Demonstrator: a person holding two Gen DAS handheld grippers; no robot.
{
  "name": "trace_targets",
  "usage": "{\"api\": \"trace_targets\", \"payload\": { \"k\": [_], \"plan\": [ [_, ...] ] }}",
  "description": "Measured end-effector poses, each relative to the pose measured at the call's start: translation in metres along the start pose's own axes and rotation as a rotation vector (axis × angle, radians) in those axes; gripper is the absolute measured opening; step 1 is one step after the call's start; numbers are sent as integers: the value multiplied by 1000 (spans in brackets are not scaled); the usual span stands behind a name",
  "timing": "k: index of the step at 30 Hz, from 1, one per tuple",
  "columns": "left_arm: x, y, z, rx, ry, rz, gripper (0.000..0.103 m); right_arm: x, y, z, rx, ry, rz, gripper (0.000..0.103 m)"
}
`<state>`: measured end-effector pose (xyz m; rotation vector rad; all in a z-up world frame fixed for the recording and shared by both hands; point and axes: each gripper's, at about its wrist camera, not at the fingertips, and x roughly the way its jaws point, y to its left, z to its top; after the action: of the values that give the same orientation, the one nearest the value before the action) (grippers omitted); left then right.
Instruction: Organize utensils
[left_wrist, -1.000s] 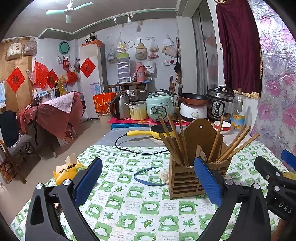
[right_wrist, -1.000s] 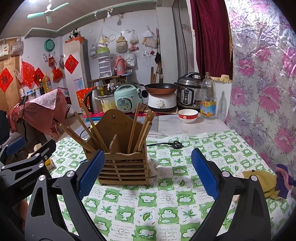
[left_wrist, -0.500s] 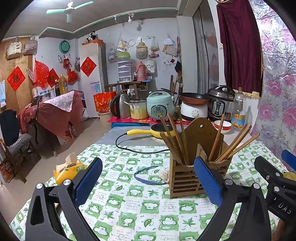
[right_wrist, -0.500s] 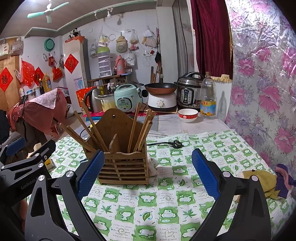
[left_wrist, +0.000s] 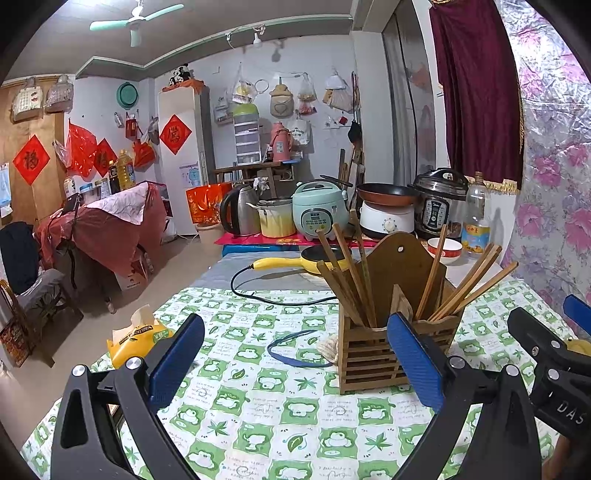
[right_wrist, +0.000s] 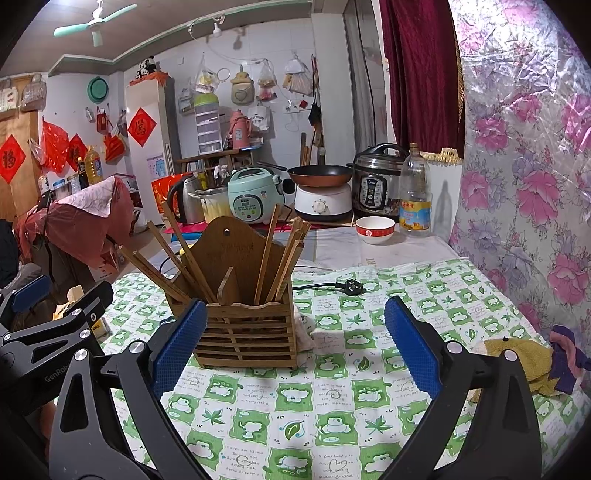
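Note:
A wooden slatted utensil holder (left_wrist: 369, 358) stands upright on the green-checked tablecloth, with several wooden chopsticks (left_wrist: 347, 273) leaning out of its two compartments. It also shows in the right wrist view (right_wrist: 247, 332), with its chopsticks (right_wrist: 269, 251). My left gripper (left_wrist: 295, 362) is open and empty, held just short of the holder, which sits toward its right finger. My right gripper (right_wrist: 291, 347) is open and empty, with the holder toward its left finger. The right gripper's body (left_wrist: 546, 365) shows at the right edge of the left wrist view.
A blue band (left_wrist: 295, 347) and a yellow tissue pack (left_wrist: 136, 339) lie left of the holder. A black plug and cord (right_wrist: 347, 285) lie behind it. A yellow cloth (right_wrist: 517, 358) lies at the right edge. A bowl (right_wrist: 375, 229), oil bottle (right_wrist: 415, 199) and cookers stand at the back.

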<state>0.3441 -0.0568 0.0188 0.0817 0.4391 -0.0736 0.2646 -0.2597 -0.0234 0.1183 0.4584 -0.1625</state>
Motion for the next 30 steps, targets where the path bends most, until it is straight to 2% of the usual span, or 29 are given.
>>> {"api": "trace_targets", "payload": {
  "k": [30],
  "plan": [
    [-1, 3, -3, 8, 3, -18, 97, 0, -2, -1, 7, 1, -2, 94]
  ]
}}
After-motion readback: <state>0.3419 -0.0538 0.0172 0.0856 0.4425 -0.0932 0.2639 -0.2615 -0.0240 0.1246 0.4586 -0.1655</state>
